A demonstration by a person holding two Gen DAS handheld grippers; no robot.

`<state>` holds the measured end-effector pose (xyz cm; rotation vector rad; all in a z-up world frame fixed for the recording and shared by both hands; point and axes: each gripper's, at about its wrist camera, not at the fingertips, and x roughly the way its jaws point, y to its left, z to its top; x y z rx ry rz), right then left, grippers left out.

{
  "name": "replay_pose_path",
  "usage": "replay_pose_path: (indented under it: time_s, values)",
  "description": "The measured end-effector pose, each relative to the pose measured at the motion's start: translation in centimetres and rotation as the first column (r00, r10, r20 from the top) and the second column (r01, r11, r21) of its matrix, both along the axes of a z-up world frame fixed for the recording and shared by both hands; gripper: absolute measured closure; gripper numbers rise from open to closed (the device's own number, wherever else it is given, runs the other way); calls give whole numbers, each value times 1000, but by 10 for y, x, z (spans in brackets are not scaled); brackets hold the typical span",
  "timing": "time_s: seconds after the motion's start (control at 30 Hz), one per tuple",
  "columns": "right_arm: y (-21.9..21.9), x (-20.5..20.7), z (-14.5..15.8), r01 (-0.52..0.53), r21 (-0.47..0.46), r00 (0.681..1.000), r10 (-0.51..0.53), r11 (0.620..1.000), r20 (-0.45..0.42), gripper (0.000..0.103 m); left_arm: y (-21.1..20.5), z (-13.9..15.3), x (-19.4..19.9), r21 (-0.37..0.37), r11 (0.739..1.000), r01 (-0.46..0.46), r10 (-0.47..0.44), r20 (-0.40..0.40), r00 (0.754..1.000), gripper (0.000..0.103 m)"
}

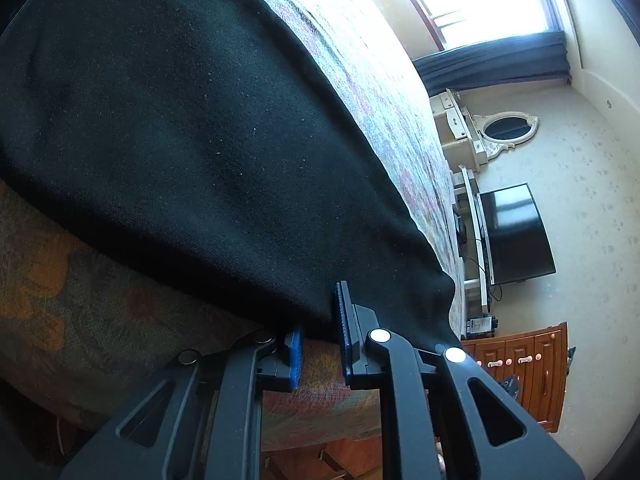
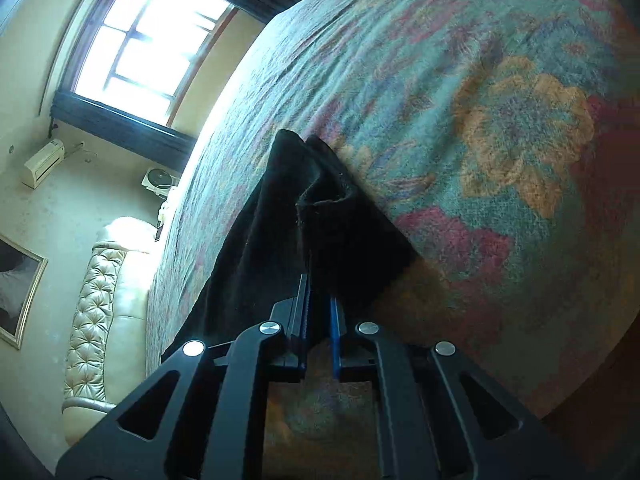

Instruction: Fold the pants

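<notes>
The black pants [image 1: 180,140] fill most of the left wrist view, spread over the floral bedspread [image 1: 80,320]. My left gripper [image 1: 320,320] has its blue-padded jaws partly apart around the lower edge of the pants; the cloth hides the fingertips. In the right wrist view my right gripper [image 2: 320,300] is shut on a bunched hem of the black pants [image 2: 320,220], and the cloth stands up from the jaws over the bedspread [image 2: 480,120].
The bed edge runs across both views. A television [image 1: 516,232], a wooden dresser [image 1: 520,364] and a white mirror vanity [image 1: 480,132] stand beyond the bed. A tufted cream headboard [image 2: 96,312] and a bright window [image 2: 140,48] show on the right wrist view's left.
</notes>
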<state>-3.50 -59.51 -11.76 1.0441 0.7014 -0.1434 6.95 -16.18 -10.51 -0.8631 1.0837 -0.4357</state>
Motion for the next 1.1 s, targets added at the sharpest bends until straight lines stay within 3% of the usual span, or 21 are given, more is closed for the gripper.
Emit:
replay_pose_path:
  time_s: [0.1,0.17,0.3,0.37,0.47,0.5,0.57,0.6,0.63,0.67,0.73,0.83,0.87,1.0,1.1]
  values:
    - [-2,-7,-1,3,20,1000,-3,1000,6,93,0,6,-2,20,999,27,-27,-5,1000,86]
    - [-6,-15,6,37,-7,999,-37,999,-4,81,0,12,-5,44,998,55,-56,11,998,81]
    - [-15,-26,32,90,-149,996,-91,985,-1,63,-7,21,-12,60,991,118,-120,24,992,56]
    - [-19,-24,46,95,-202,995,-92,975,23,60,-14,27,-16,74,984,163,-167,52,985,54]
    - [-22,-12,55,50,-157,993,-32,986,111,55,-21,40,-16,145,969,198,-217,131,967,49]
    - [-21,-5,53,8,-114,990,8,993,138,52,-21,44,-15,159,968,195,-220,154,963,42]
    - [-19,8,37,-71,-8,985,71,997,154,44,-17,50,-12,178,967,181,-215,194,957,39]
    - [-19,13,25,-86,27,991,82,996,104,44,-14,54,-10,202,964,173,-216,217,952,38]
    - [-20,14,13,-72,31,997,72,997,25,50,-10,57,-6,240,957,166,-223,235,946,35]
    - [-20,10,8,-61,38,998,61,997,15,61,-6,60,-3,280,946,162,-234,247,940,32]
    - [-19,1,19,-59,3,998,59,998,26,60,7,63,5,352,923,154,-255,262,931,26]
    - [-29,-7,51,-20,-149,999,27,989,41,25,36,61,19,442,887,130,-262,253,931,19]
    - [-37,-5,56,-17,-172,998,26,985,51,23,49,59,25,455,882,123,-256,243,936,19]
    - [-66,28,36,-140,-38,988,142,989,64,23,108,52,46,459,887,49,-157,201,967,19]
    - [-76,49,6,-235,76,972,234,969,20,22,152,47,51,438,898,-44,-53,208,977,19]
